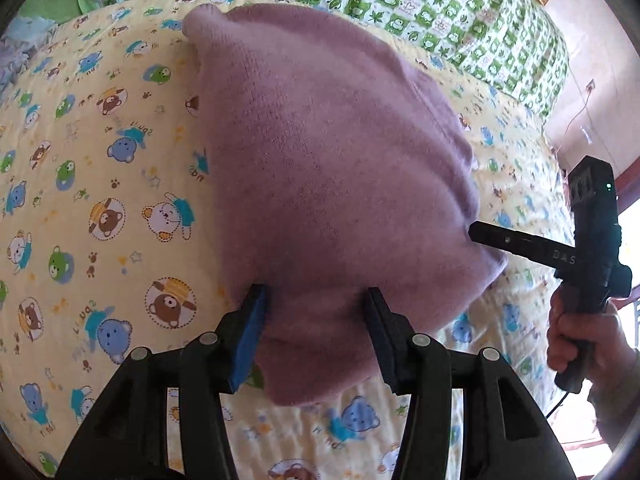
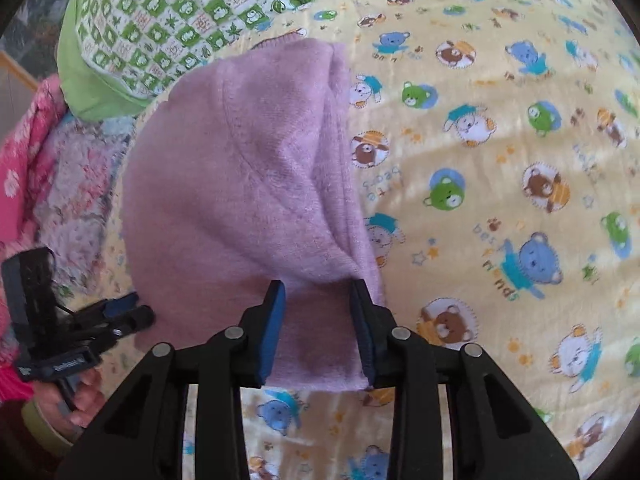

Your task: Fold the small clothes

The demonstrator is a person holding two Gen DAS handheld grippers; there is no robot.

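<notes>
Near edge first: left gripper [image 1: 316, 304] is straddling the near hem of the purple knit garment [image 1: 328, 152], jaws standing fairly wide, with the cloth between them. The pads do not look to be pressing on it, so I'm reading it as loose, not gripped. Right gripper [image 2: 318, 292] is sitting at the garment's near right corner with narrower jaws, cloth bunched between the blue pads [image 2: 272, 320]. It looks pinched there, though the contact itself is hard to confirm.

The garment is lying on the yellow bear-print sheet [image 1: 100, 200], already doubled: a layered edge is running along its right side in the right wrist view, and a curved seam is showing on top. From the left wrist view the right tool is coming in from the side, held by a hand [image 1: 576, 344].

Step in hand, as I judge it: setting down or finishing a fold, with the near edge being laid.

Next move is probably calling for both grippers letting go clean without dragging cloth, then re-gripping the near hem for another fold toward the far end, keeping the layers aligned.

Further back, a green frog-print quilt [image 2: 180, 20] is lying across the bed, with pink fabrics [image 2: 24, 152] off to the left.
</notes>
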